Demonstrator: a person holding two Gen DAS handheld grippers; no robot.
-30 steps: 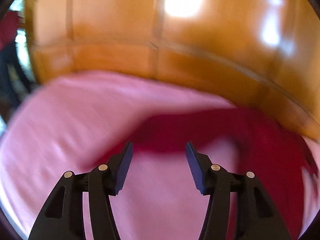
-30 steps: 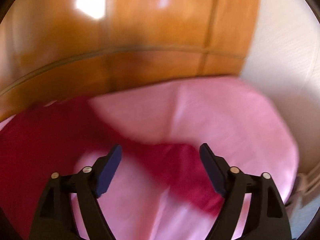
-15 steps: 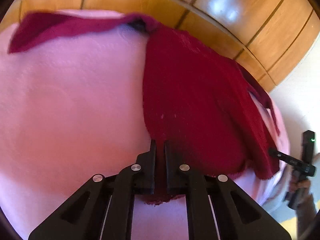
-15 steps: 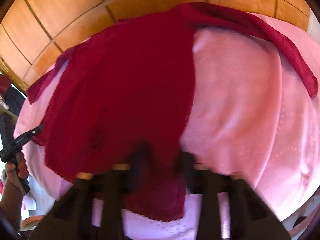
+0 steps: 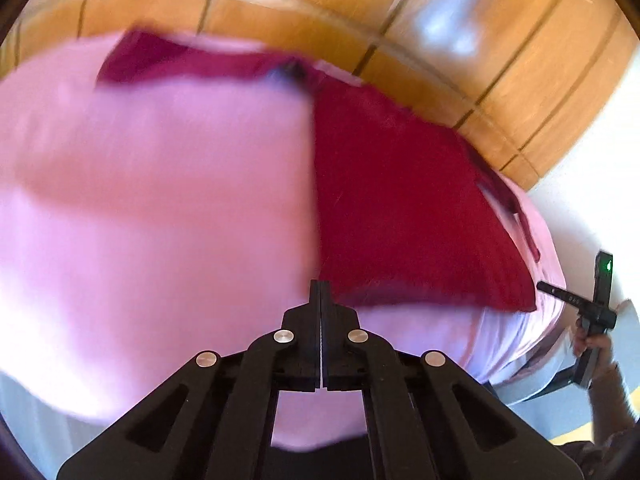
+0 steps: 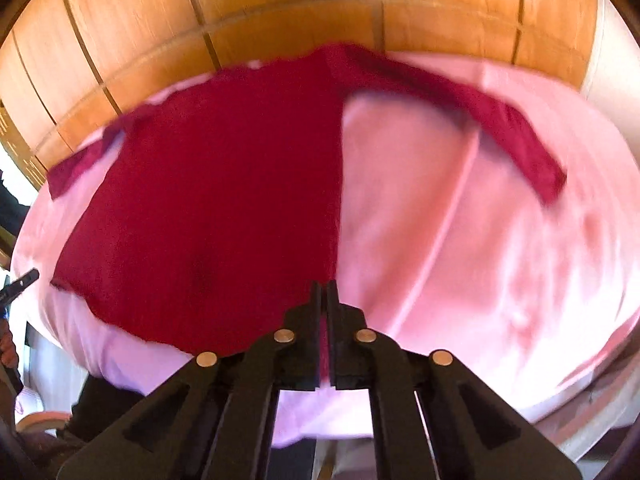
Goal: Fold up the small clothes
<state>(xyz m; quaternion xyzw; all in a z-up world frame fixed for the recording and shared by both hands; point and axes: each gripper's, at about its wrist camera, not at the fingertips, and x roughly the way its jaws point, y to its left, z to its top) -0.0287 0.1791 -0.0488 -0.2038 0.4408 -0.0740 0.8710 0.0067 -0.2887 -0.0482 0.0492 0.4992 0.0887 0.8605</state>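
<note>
Nearest the lens, the left gripper (image 5: 321,286) is clenched tight at the hem corner of the red garment (image 5: 400,208); whether cloth sits between its fingers cannot be told. The right gripper (image 6: 325,288) pinches the garment's opposite hem corner — red cloth shows between its fingers. The garment lies spread on the pink bedsheet (image 6: 480,220), one sleeve (image 6: 516,140) extended sideways. Beyond — a wooden headboard (image 6: 280,12).

Matt dark-red knit-like cloth garment (image 6: 216,184), smooth pink cloth sheet (image 6: 460,240), glossy varnished wood panelling (image 6: 280,8)
</note>
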